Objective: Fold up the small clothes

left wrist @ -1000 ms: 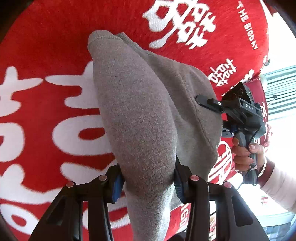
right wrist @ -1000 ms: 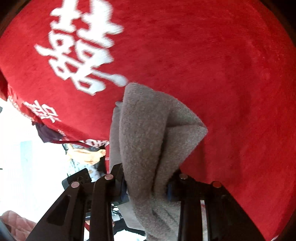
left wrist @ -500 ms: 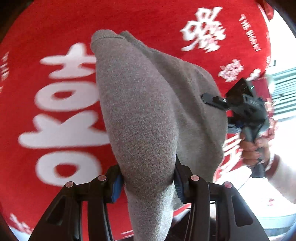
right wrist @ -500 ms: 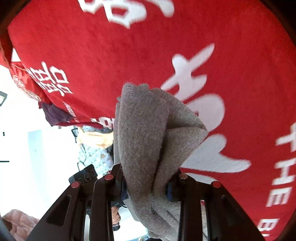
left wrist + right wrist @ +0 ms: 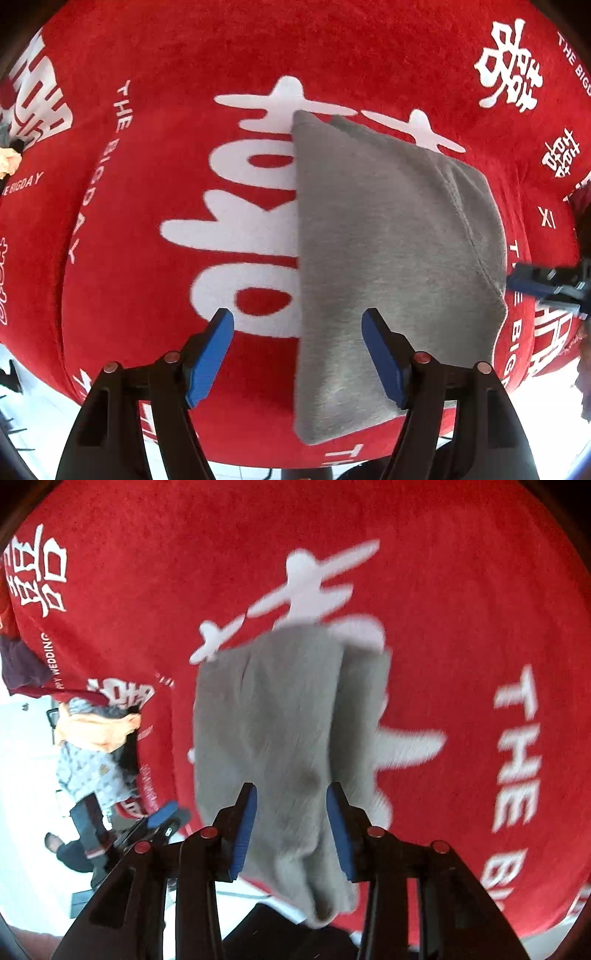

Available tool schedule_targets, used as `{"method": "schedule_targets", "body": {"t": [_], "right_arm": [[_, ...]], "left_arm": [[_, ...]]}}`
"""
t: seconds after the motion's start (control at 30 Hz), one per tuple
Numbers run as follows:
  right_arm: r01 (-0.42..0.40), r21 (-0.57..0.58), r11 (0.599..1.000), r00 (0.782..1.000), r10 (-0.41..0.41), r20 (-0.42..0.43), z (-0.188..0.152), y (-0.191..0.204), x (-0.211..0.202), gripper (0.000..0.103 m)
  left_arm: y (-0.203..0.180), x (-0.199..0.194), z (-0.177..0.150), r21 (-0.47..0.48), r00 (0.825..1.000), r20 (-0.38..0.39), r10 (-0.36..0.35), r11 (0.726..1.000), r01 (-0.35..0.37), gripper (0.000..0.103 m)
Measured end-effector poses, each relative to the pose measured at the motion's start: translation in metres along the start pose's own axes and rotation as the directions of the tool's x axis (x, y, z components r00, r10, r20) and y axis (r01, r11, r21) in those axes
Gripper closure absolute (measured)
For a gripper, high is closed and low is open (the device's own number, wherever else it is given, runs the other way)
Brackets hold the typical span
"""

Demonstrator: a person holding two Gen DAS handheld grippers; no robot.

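A folded grey knit garment (image 5: 388, 258) lies flat on the red cloth with white characters (image 5: 147, 229). My left gripper (image 5: 297, 354) is open, its blue pads spread wide; the right pad rests over the garment's near edge, the left pad over bare cloth. In the right wrist view the same garment (image 5: 273, 720) runs between the blue pads of my right gripper (image 5: 291, 823), which stand open with gaps at both sides of the cloth. The right gripper's tip (image 5: 543, 284) shows at the garment's right edge in the left wrist view.
The red cloth's edge drops off at the near side (image 5: 258, 458) in the left wrist view. A pile of other clothes (image 5: 96, 746) lies off the cloth's left edge in the right wrist view. The left gripper's tip (image 5: 166, 816) shows there too.
Both grippers have opened and let go of the grey garment. It has dropped from hanging bunched in the jaws to lying flat and folded on the red cloth.
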State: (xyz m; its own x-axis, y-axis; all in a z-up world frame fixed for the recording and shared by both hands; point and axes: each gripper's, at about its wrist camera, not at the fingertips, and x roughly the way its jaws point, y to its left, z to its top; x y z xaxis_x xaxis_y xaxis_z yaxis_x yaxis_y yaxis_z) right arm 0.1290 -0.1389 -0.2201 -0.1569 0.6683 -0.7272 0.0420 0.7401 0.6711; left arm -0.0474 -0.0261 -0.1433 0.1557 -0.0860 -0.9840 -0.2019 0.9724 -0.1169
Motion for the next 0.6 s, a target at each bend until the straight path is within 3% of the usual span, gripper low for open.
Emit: {"method": "schedule_targets", "body": {"t": [0.03,0.1,0.13,0.17,0.23,0.33,0.43,0.6], "right_arm": [[0.006,0.019,1.000,1.000,-0.006,-0.014,-0.003,-0.002,0.008,0.059],[0.013,0.056,0.998,1.000,-0.012,-0.017,-0.010,-0.013,0.018,0.063],[0.009,0.061,0.998,1.000,-0.008,-0.009,-0.011,-0.011,0.019,0.087],[0.012,0.038,0.999,1.000,-0.012,0.007,-0.011,-0.004,0.020,0.092],[0.094,-0.048,0.994,0.995,-0.092,0.043,-0.014,0.013,0.016,0.092],[0.236,-0.110,0.965,0.972,-0.233,0.044,-0.020,0.008,0.016,0.093],[0.207,-0.060,0.976,0.978,-0.205,0.040,-0.023,-0.005,0.014,0.093],[0.268,-0.115,0.956,0.963,-0.264,0.046,-0.026,0.005,0.015,0.092]], "left_arm": [[-0.004,0.002,0.000,-0.001,1.000,-0.006,-0.001,1.000,0.001,0.029],[-0.013,0.004,0.000,0.003,1.000,-0.014,0.019,1.000,-0.019,0.010],[-0.015,0.002,-0.001,0.008,0.999,-0.009,0.035,0.999,-0.035,0.004],[-0.015,0.000,-0.002,0.015,0.999,0.000,0.043,0.999,-0.043,0.004],[-0.017,0.000,-0.004,0.024,0.999,0.006,0.053,0.998,-0.053,0.004],[-0.015,0.005,-0.006,0.018,0.998,-0.014,0.067,0.998,-0.067,0.004],[-0.013,0.005,-0.007,0.008,0.997,-0.003,0.071,0.997,-0.071,0.004],[-0.011,0.003,-0.006,-0.005,0.995,0.008,0.096,0.995,-0.096,0.004]]}}
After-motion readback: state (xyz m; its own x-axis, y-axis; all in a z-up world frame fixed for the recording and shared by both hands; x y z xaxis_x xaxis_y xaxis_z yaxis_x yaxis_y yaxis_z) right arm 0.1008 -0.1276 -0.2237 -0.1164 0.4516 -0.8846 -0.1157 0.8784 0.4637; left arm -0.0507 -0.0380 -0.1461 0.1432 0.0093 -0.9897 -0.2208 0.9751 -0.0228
